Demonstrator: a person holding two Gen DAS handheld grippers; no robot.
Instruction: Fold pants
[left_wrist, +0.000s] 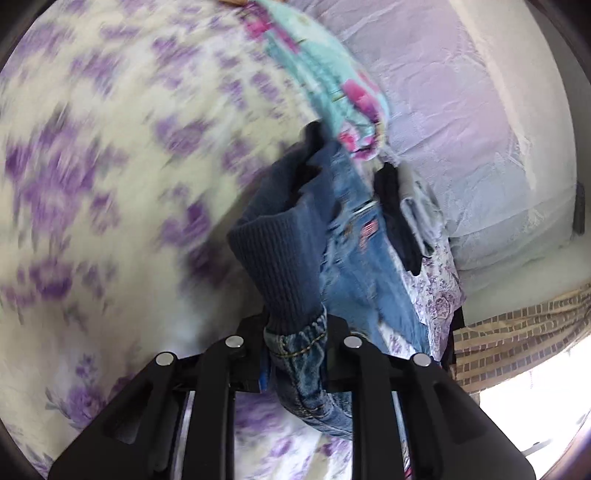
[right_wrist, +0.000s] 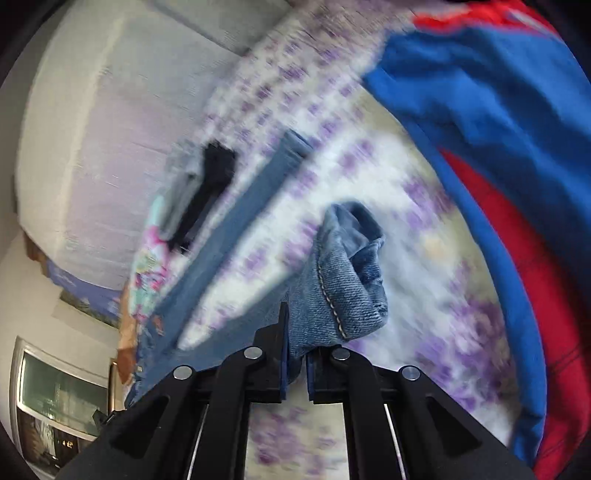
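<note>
The pants are small blue jeans with a dark ribbed knit waistband (left_wrist: 284, 258). My left gripper (left_wrist: 295, 350) is shut on the gathered denim at that waistband, and the jeans (left_wrist: 365, 266) hang from it toward the bed. In the right wrist view my right gripper (right_wrist: 295, 363) is shut on a stitched denim hem (right_wrist: 343, 273), which bunches up above the jaws. A long leg of the jeans (right_wrist: 236, 221) stretches away to the upper left over the bedspread.
A white bedspread with purple flowers (left_wrist: 110, 184) lies under everything. A folded stack of clothes, turquoise-pink (left_wrist: 332, 85), black and grey (left_wrist: 402, 214), lies beside a lilac pillow (left_wrist: 461, 129). A blue and red garment (right_wrist: 498, 147) lies at the right. A window (right_wrist: 55, 402) shows low left.
</note>
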